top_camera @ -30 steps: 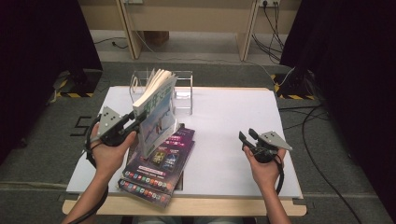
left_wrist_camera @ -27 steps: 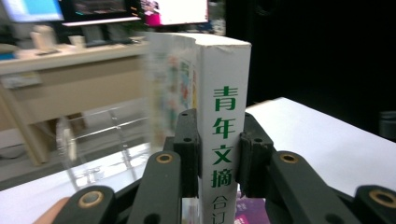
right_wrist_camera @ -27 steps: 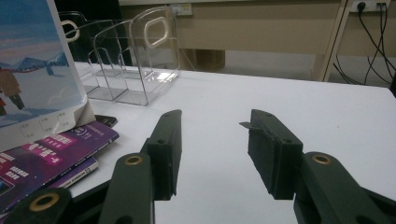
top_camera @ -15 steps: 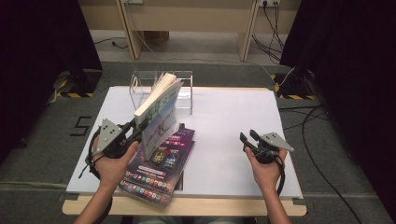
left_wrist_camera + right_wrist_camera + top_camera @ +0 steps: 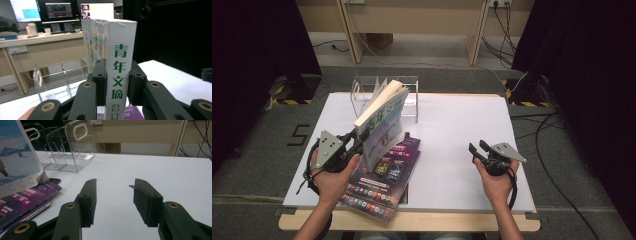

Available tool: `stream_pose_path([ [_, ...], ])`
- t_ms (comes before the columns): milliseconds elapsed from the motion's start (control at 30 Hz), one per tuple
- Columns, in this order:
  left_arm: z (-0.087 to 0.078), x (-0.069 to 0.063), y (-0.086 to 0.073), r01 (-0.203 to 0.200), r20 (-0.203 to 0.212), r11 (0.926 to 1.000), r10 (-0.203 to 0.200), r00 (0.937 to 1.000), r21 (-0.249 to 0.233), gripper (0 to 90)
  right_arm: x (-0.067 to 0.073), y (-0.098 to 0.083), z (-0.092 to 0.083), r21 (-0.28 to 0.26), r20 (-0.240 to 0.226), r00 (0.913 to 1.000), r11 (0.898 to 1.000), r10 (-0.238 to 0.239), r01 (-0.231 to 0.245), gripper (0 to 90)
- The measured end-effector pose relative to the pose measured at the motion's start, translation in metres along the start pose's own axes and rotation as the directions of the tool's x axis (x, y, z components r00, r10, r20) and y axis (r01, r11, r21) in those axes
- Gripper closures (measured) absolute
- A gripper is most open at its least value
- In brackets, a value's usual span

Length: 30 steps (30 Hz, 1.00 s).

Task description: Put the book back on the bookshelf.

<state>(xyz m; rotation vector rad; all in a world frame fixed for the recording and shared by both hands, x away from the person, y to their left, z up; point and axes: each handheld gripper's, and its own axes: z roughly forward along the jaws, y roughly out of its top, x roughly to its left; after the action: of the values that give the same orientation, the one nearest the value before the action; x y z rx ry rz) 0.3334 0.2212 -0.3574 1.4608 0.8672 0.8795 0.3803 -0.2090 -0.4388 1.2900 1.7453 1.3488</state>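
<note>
A white worktop point(image 5: 452, 140) is standing in a dim room, with a desk of monitors showing behind it in the left gripper view. At the worktop's far edge a clear acrylic file rack point(image 5: 409, 92) is waiting, just beyond a thick white-spined book point(image 5: 382, 117). The left gripper point(image 5: 354, 142) is holding that book upright and slightly tilted, its fingers point(image 5: 100, 80) pressing on either side of the spine above the purple magazines point(image 5: 384, 175) lying flat near the front edge. The right gripper point(image 5: 477, 150) is hovering well apart over bare worktop, its fingers point(image 5: 87, 200) standing wide with nothing between them. The step looks like carrying the book to the rack. To do it well, keep the spine squarely gripped, level out the tilt, line the book's bottom edge up with one slot, and lower slowly so the fanning pages are not catching a divider.
</note>
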Motion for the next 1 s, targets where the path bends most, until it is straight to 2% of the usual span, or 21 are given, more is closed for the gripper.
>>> stream_pose_path([
  [67, 0.001, 0.001, 0.000, 0.004, 0.009, 1.0000, -0.004, 1.0000, 0.001, 71.8, 0.000, 0.000, 0.000, 0.002, -0.001, 1.0000, 1.000, 0.001, -0.001, 54.4],
  [267, 0.003, 0.002, -0.001, 0.018, 0.002, 0.9998, -0.018, 0.9998, 0.004, 69.6, 0.000, -0.001, 0.001, 0.005, -0.006, 1.0000, 1.000, 0.004, -0.004, 53.6],
  [367, 0.009, 0.000, -0.006, 0.028, -0.007, 0.9993, -0.027, 0.9996, 0.025, 62.9, 0.000, -0.001, 0.001, 0.010, -0.005, 0.9999, 1.000, 0.012, -0.012, 53.2],
  [500, 0.016, 0.000, -0.010, 0.041, -0.019, 0.9987, -0.041, 0.9990, 0.031, 66.1, -0.001, -0.002, 0.001, 0.013, -0.006, 0.9999, 1.000, 0.015, -0.015, 53.2],
  [600, 0.020, -0.001, -0.010, 0.022, -0.023, 0.9990, -0.022, 0.9995, 0.038, 69.6, -0.002, -0.003, 0.001, 0.016, -0.006, 0.9999, 1.000, 0.014, -0.013, 53.0],
  [700, 0.023, 0.001, -0.009, 0.032, -0.029, 0.9987, -0.031, 0.9991, 0.040, 71.0, -0.004, -0.004, 0.002, 0.026, -0.007, 0.9999, 1.000, 0.015, -0.015, 52.9],
  [800, 0.025, 0.007, -0.009, 0.059, -0.041, 0.9975, -0.057, 0.9975, 0.038, 70.7, -0.004, -0.005, 0.001, 0.035, -0.006, 0.9997, 0.999, 0.022, -0.022, 52.8],
  [1000, 0.030, 0.009, -0.009, 0.053, -0.034, 0.9978, -0.051, 0.9981, 0.041, 69.1, -0.004, -0.006, 0.003, 0.042, -0.005, 0.9998, 0.999, 0.022, -0.021, 52.8],
])
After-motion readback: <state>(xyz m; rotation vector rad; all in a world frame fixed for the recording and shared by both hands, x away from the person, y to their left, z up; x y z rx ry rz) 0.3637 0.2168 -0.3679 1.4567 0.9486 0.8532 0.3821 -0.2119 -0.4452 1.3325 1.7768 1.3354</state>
